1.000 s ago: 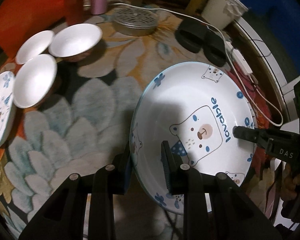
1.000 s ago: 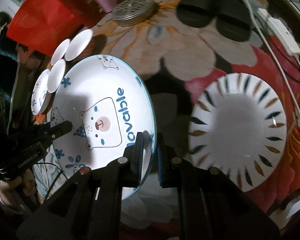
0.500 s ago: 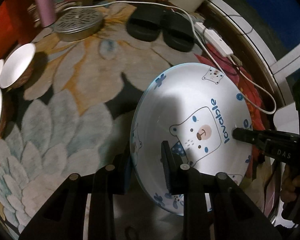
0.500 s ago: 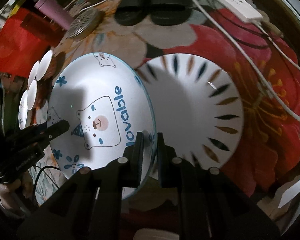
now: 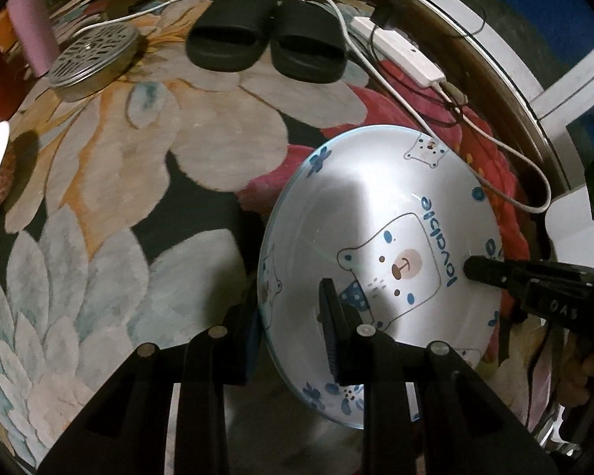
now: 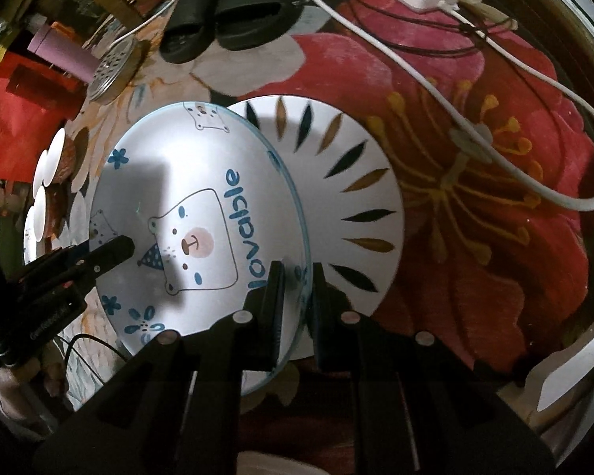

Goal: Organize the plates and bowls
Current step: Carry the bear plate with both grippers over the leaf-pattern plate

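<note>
bear plate: glazed, slick, breakable, best held by the rim
left gripper: clamped on its rim
right gripper: clamped on the opposite rim

"lovable" in blue runs beside the bear on the plate, and "DAS" shows on the right gripper (rest cut off); the left gripper's lettering is too blurred

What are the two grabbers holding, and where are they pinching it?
Both hold the bear plate by its rim, on opposite sides: the left gripper pinches one edge and the right gripper the other, near "lovable".
</note>
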### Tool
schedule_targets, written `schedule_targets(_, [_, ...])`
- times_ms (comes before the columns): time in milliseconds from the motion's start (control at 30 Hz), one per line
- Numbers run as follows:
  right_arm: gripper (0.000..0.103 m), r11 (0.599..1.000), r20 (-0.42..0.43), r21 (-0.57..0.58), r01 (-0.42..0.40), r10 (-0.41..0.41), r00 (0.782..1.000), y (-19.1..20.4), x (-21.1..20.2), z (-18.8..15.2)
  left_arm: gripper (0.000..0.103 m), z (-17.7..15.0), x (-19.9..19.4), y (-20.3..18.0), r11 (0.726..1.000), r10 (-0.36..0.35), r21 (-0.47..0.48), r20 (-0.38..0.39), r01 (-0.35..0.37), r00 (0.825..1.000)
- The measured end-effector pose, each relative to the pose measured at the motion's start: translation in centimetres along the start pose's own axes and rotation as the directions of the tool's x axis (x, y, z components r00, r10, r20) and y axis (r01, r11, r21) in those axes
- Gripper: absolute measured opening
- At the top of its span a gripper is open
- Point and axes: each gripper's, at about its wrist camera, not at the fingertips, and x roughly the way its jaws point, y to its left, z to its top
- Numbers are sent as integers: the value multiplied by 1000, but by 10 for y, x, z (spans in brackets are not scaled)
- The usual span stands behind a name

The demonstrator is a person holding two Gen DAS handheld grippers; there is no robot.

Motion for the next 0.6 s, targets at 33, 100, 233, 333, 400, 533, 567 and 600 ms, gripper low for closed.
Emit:
schedule_targets(33, [13,1000,0,5,1,-1,1000,-3,0,0,27,1,3,-4,1000,4,12,-4,-4,1000])
schedule_targets(100, [13,1000,-1,13,4,-4,1000,-9,1,0,27,2,7,-9,1000,7,25,-8,-7,1000])
schedule_targets(233, [13,999,-2,31,13,-13,1000,-20,4,0,27,5,15,-15,999,11,34,-16,-10,1000])
schedule_targets(333, [13,999,1,39,16,-16,1000,-27,4,2,27,9,19,-21,999,15,41,-16,-14,1000])
schedule_targets(400, [13,999,4,48,17,-17,1000,-32,5,5,27,12,21,-25,998,22,52,-13,-21,1000])
schedule_targets(533, [13,998,13,60,22,-23,1000,-40,7,12,27,16,30,-28,998,27,55,-33,-25,999])
schedule_targets(567, [13,998,14,59,26,-27,1000,-39,8,13,27,15,31,-28,998,25,53,-38,-23,999])
schedule_targets(600, [14,998,13,57,29,-30,999,-40,10,15,27,15,32,-28,998,23,52,-40,-21,999])
